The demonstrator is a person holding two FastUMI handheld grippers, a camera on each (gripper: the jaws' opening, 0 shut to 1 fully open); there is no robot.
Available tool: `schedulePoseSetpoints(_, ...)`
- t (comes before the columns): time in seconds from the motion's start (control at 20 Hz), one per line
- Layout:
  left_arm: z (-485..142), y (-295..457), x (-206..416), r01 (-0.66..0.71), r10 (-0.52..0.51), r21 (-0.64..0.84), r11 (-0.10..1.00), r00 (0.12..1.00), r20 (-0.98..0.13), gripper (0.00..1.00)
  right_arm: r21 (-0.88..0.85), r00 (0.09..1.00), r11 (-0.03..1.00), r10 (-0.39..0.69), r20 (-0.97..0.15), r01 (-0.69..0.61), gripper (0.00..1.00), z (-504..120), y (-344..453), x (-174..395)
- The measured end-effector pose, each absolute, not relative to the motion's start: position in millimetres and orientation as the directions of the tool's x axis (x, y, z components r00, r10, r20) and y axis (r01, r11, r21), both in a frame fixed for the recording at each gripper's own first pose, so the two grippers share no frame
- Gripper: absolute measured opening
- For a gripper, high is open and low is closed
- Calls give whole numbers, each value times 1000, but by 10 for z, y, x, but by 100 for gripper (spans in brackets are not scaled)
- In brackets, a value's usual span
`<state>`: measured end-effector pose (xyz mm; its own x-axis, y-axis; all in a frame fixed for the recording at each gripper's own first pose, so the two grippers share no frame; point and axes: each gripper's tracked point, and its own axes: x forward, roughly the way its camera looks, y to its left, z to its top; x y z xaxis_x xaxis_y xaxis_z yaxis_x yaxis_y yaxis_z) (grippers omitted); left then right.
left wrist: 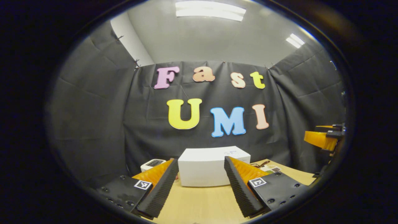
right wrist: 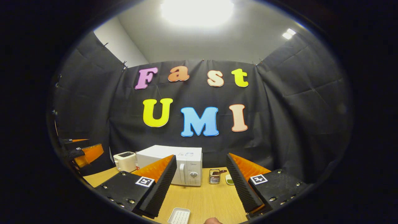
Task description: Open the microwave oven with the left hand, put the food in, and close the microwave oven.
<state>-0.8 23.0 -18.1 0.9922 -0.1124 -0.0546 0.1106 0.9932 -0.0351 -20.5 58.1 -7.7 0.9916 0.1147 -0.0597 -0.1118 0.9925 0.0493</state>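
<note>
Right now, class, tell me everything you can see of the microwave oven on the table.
The microwave oven is a white box with a smooth, glossy casing, standing upright on the wooden table near the black cloth wall. In the right gripper view its door is closed, with a vertical white handle beside a control panel that carries a round knob. A small label sits on its top. A white toaster stands close on one side and a wire holder on the other. Neither gripper touches it.
</note>
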Motion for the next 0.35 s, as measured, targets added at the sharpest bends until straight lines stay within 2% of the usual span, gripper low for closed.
schedulePoseSetpoints(0.35,-218,378,-8,80,-81,-31,996,996,-40,100,60,991,993,104,-80,-99,96,-116,615,-192)
